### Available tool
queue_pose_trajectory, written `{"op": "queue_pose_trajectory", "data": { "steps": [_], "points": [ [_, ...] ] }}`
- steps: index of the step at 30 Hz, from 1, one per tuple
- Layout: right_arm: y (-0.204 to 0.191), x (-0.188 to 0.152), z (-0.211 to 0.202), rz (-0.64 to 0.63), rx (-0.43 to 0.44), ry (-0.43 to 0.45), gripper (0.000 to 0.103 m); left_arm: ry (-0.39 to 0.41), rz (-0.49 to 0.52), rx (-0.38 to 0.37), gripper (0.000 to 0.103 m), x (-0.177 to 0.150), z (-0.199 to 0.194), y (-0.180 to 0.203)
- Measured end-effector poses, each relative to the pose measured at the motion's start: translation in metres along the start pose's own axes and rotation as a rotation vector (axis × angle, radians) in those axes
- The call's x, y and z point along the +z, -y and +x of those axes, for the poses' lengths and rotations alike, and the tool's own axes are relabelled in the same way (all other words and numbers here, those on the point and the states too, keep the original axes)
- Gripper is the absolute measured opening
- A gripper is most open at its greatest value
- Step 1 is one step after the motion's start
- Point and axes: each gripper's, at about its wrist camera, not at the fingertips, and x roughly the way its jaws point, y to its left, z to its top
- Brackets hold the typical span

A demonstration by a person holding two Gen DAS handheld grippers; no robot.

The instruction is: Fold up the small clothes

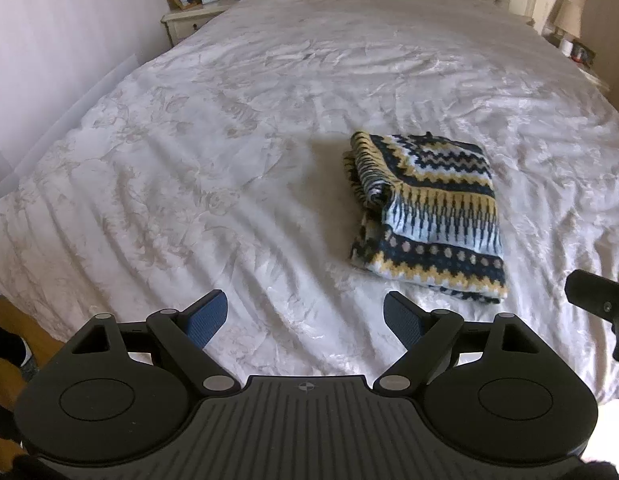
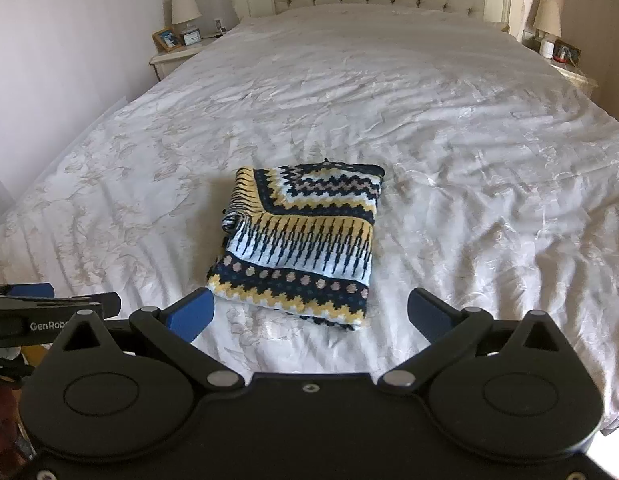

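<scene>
Folded patterned knit sweater (image 2: 299, 244) lies at twelve o'clock, just beyond the wide-open, empty right gripper (image 2: 311, 314); the left gripper (image 1: 305, 320), also wide open and empty, sits farther off.

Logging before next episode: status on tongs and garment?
Left tongs open, empty. Right tongs open, empty. Patterned knit folded on the bed, untouched. Nothing in the way.

Lying folded on a wide bed (image 2: 449, 128) under a crumpled white floral bedspread (image 1: 181, 184): a knitted sweater (image 2: 305, 240) in navy, yellow and pale blue bands, sitting flat near the foot end, layered edges showing along its left side.
</scene>
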Motion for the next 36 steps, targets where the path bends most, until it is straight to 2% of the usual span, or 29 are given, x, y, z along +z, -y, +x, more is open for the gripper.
{"op": "queue_pose_trajectory", "data": {
  "steps": [14, 36],
  "points": [
    [0.006, 0.002, -0.012, 0.009, -0.01, 0.015, 0.102, 0.014, 0.023, -0.024, 0.085, 0.0, -0.01, 0.011],
    [-0.002, 0.001, -0.009, 0.041, -0.023, 0.007, 0.102, 0.037, 0.056, -0.041, 0.085, -0.001, -0.013, 0.015]
  ]
}}
